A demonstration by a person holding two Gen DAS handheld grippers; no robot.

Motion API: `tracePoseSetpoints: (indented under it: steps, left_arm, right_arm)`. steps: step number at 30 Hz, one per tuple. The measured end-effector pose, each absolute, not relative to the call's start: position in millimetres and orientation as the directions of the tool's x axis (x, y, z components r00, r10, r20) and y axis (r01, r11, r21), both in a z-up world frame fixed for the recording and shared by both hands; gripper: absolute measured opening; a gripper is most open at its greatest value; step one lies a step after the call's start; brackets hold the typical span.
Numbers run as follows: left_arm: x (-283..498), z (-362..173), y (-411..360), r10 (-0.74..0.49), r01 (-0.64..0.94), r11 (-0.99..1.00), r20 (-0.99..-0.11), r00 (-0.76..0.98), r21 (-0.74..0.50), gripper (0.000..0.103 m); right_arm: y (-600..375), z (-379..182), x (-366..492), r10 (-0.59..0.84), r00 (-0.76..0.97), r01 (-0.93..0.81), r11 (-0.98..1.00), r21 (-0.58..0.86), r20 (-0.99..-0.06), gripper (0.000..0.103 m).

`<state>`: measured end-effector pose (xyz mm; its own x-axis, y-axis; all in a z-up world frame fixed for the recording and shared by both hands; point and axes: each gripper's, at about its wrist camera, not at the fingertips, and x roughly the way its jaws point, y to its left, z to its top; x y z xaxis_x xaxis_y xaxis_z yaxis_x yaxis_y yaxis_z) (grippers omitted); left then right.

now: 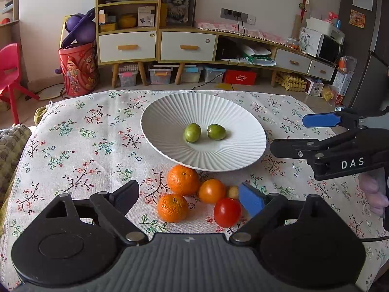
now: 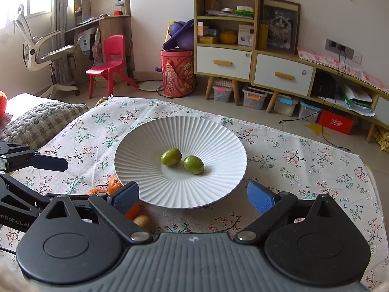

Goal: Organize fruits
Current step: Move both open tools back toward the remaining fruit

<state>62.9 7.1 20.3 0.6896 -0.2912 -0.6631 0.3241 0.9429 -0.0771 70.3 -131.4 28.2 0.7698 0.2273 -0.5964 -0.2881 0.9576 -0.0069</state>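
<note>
Two small green fruits (image 1: 192, 132) (image 1: 216, 132) lie side by side in the white ribbed plate (image 1: 170, 112), shown again in the right wrist view as green fruits (image 2: 171, 157) (image 2: 193, 164) in the plate (image 2: 150, 136). In front of the plate lie two oranges (image 1: 182, 179) (image 1: 172, 207), an orange tomato (image 1: 212, 190), a red tomato (image 1: 227, 212) and a small tan fruit (image 1: 233, 192). My left gripper (image 1: 192, 194) hangs open above this cluster, holding nothing. My right gripper (image 2: 192, 194) is open and empty over the plate's near rim; it also shows at the right of the left wrist view as the right gripper (image 1: 294, 131).
A floral cloth (image 1: 85, 146) covers the table. A grey knitted cushion (image 2: 41, 119) lies at the table's left. Beyond the far edge are cabinets (image 1: 155, 43), a red bin (image 1: 77, 68) and a red chair (image 1: 11, 73). A hand (image 1: 374, 189) holds the right gripper's handle.
</note>
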Motion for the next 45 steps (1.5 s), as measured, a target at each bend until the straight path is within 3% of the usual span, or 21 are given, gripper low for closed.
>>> tracePoseSetpoints:
  steps: [11, 22, 36, 45]
  left_arm:
    - [41, 0, 26, -0.274, 0.312, 0.947, -0.683, 0.677, -0.072, 0.092]
    - [41, -25, 28, -0.24, 0.305, 0.952, -0.698, 0.675, -0.032, 0.092]
    - [49, -45, 28, -0.191, 0.296, 0.955, -0.702, 0.686, 0.029, 0.092]
    - [53, -46, 23, -0.2, 0.308, 0.951, -0.684, 0.701, 0.037, 0.092]
  right_arm:
    - [-125, 15, 44, 0.228, 0.783, -0.338, 0.937, -0.088, -0.579, 0.102]
    - [-115, -5, 29, 0.284, 0.729, -0.419, 0.905, -0.078, -0.623, 0.102]
    - [-125, -39, 46, 0.226, 0.669, -0.375, 0.925, -0.059, -0.708, 0.102]
    - [-119, -42, 54, 0.255, 0.67, -0.379, 0.925, -0.026, -0.697, 0.102]
